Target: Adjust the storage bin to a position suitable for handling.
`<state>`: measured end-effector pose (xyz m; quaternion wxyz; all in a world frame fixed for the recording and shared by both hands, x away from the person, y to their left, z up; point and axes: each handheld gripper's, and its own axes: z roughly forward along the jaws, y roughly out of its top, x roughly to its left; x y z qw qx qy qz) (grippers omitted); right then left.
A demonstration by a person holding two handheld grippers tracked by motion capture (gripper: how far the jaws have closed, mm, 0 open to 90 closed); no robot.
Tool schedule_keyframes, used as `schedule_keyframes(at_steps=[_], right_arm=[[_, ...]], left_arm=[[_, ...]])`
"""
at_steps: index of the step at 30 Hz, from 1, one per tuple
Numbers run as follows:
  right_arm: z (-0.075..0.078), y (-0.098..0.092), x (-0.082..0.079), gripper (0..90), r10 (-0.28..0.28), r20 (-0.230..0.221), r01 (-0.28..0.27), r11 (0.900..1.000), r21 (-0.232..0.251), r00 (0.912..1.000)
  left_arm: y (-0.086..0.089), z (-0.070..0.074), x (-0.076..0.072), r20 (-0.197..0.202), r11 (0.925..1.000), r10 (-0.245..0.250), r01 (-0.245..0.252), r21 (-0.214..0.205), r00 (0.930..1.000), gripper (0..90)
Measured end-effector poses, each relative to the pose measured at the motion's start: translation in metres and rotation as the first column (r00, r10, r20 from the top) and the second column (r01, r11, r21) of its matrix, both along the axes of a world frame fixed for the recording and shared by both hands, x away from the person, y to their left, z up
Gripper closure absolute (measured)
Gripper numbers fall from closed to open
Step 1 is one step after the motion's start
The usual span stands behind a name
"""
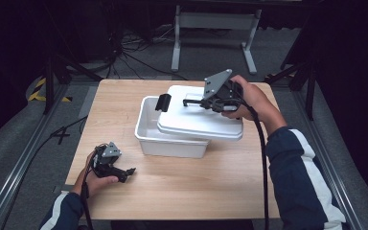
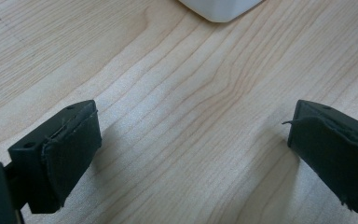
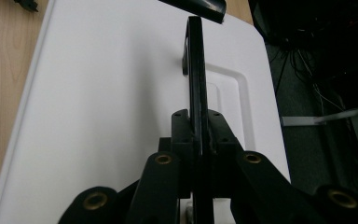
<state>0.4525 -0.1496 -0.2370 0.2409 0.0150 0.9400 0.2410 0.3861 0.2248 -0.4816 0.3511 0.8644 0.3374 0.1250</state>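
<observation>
1. The right hand-held gripper [image 1: 210, 102] is clamped tight on the thin black handle [image 3: 195, 70] of a white lid [image 1: 196, 120]; in the right gripper view the flat bar stands edge-on between the closed jaws, with no gap on either side.
2. The lid is smooth, matte white plastic, rectangular with rounded corners and a shallow recessed panel [image 3: 228, 107] moulded around the handle.
3. It lies tilted and skewed over a white bin [image 1: 146, 132], covering the bin's right part and overhanging its right edge, while the left part of the bin stays uncovered.
4. The bin is a plain rectangular tub of the same smooth plastic, with a rolled rim and rounded corners; a black latch [image 1: 163, 102] stands at its far rim.
5. The bin sits near the middle of the desk [image 1: 196, 182], whose top is pale wood with long, wavy grain lines.
6. The left hand-held gripper [image 1: 124, 173] rests low on the desk's near left part, well apart from the bin, jaws spread wide and holding nothing.
7. Its pads [image 2: 70, 154] are dark, soft-looking rubber with slightly frayed edges, and bare wood shows between them.
8. Both forearms wear dark sleeves [image 1: 297, 177] with white stripes.
</observation>
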Motion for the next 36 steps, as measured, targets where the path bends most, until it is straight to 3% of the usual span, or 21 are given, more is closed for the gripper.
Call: schedule_keyframes(at_steps=[20, 36], right_arm=[[-0.001, -0.076, -0.013, 84.3, -0.076, 0.013, 0.075, 0.9951, 0.064, 0.997], [-0.009, -0.126, -0.019, 84.2, -0.162, 0.006, 0.16, 0.9813, 0.107, 0.9868]], left_arm=[[0.0, 0.0, 0.0, 0.001, 1.0, 0.0, 0.0, 0.0, 1.0, 3.1], [0.0, 0.0, 0.0, 0.003, 1.0, -0.001, 0.001, 0.004, 1.0, 3.1]])
